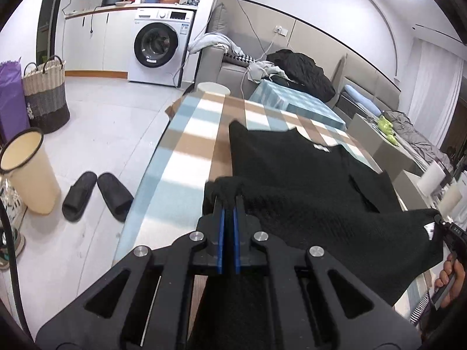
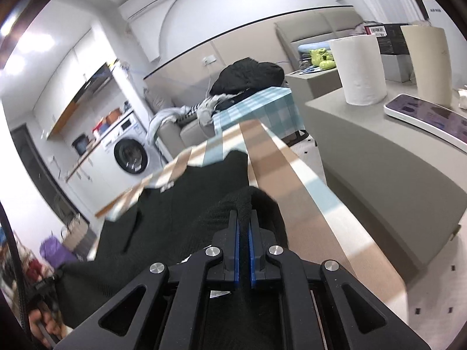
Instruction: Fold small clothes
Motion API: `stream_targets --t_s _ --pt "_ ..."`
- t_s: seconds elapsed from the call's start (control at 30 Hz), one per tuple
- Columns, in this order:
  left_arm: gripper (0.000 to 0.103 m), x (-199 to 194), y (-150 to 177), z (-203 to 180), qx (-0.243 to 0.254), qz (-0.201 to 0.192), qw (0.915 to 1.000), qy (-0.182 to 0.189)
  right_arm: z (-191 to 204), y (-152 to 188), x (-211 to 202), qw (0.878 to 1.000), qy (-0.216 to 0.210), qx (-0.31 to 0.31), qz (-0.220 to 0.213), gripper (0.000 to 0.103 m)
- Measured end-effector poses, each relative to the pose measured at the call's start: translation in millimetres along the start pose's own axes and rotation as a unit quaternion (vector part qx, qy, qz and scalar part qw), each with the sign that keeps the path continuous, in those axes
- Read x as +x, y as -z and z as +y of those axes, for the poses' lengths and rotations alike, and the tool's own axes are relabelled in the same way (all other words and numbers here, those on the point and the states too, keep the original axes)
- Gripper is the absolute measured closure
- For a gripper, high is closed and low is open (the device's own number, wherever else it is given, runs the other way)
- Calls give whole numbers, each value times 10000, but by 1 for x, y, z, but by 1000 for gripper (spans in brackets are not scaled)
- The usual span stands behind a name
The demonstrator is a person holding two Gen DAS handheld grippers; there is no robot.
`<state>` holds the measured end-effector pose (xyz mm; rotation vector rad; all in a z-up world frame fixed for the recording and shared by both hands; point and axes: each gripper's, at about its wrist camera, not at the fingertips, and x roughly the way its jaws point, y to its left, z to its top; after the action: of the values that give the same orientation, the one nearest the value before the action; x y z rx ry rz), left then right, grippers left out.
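A small black knit garment (image 1: 306, 180) lies on the checked blue, brown and white tablecloth (image 1: 192, 134), its far part flat and its near edge lifted. My left gripper (image 1: 229, 201) is shut on the garment's near left corner. My right gripper (image 2: 244, 214) is shut on the near right corner of the same garment (image 2: 186, 201), which shows in the right wrist view stretched toward the left. The right gripper also appears at the right edge of the left wrist view (image 1: 449, 233), with cloth hanging between the two.
Left of the table are black slippers (image 1: 96, 195), a cream bin (image 1: 29, 172) and a woven basket (image 1: 45, 93). A washing machine (image 1: 159, 46) stands behind. Right of the table a grey counter (image 2: 379, 157) holds a paper roll (image 2: 360, 68) and a phone (image 2: 429, 116).
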<state>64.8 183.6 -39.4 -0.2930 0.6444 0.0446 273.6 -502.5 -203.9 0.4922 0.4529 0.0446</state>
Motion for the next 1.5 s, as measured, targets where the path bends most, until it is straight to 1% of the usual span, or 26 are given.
stream_targets --t_s 0.03,0.1,0.2,0.23,0.27,0.3,0.33,0.37,0.4,0.43,0.5,0.63,0.7,0.73,0.77,0.8,0.83,0.87,0.9,0.93,1.0,1.1,1.23,1.37,1.43,1.5 --pt "100 7 -5 0 -8 13 10000 -39 0 -3 7 9999 102 63 -2 99" --pt "100 22 -11 -1 -7 108 9999 -125 -1 -3 21 9995 237 146 143 99" --pt "99 43 -11 0 -35 338 9991 -234 -8 2 42 9969 496 133 598 99" --pt "97 47 -9 2 -68 380 9989 -274 -10 4 46 9953 557 134 782 94" --pt "87 49 -6 4 -101 444 9984 -323 -12 6 47 9945 558 146 879 92" --pt "70 51 -3 6 -136 513 9977 -411 -16 9 44 9940 548 167 931 89" --pt "60 51 0 7 -176 566 9970 -504 -18 12 39 9937 586 155 939 70" --pt "47 47 5 9 -227 556 9968 -534 -22 16 32 9941 583 166 896 53" --pt "43 43 10 11 -238 503 9973 -474 -26 18 27 9949 482 213 865 51" --pt "42 41 14 11 -222 501 9977 -396 -29 20 24 9948 395 235 912 51" --pt "40 42 21 10 -158 623 9977 -232 -34 24 25 9928 362 222 1124 51" --pt "40 59 32 4 -125 966 9951 -175 -32 28 30 9921 408 170 1173 50" --pt "40 69 35 0 -197 1089 9939 5 -26 28 34 9921 360 138 1194 51" --pt "40 72 36 -1 -204 1137 9933 26 -24 28 37 9924 336 112 1179 52" --pt "40 77 37 -3 -212 1175 9928 46 -22 28 40 9922 318 91 1205 58" --pt "42 80 37 -5 -196 1151 9931 69 -20 28 44 9918 296 79 1237 60" --pt "49 81 37 -7 -181 1139 9932 124 -19 28 47 9918 272 81 1248 63" --pt "63 84 37 -9 -159 1187 9926 197 -19 27 49 9916 241 65 1271 71" --pt "73 85 37 -11 -125 1214 9922 245 -19 27 52 9913 195 62 1302 75" --pt "75 87 37 -13 -100 1246 9917 295 -18 27 52 9911 167 53 1323 82" --pt "82 86 38 -19 55 1213 9923 243 -14 28 54 9905 219 -70 1357 85" --pt "83 82 40 -25 246 1193 9924 177 -10 29 50 9899 245 -193 1382 88" --pt "83 67 47 -23 268 1200 9922 220 -13 31 46 9891 206 -142 1448 88" --pt "82 50 58 -19 271 1189 9923 227 -17 36 33 9879 146 -176 1533 88" --pt "82 42 62 -16 244 1177 9925 238 -20 41 23 9876 93 -142 1558 88" --pt "78 36 66 -11 186 1171 9926 254 -23 45 15 9873 25 -96 1582 88"
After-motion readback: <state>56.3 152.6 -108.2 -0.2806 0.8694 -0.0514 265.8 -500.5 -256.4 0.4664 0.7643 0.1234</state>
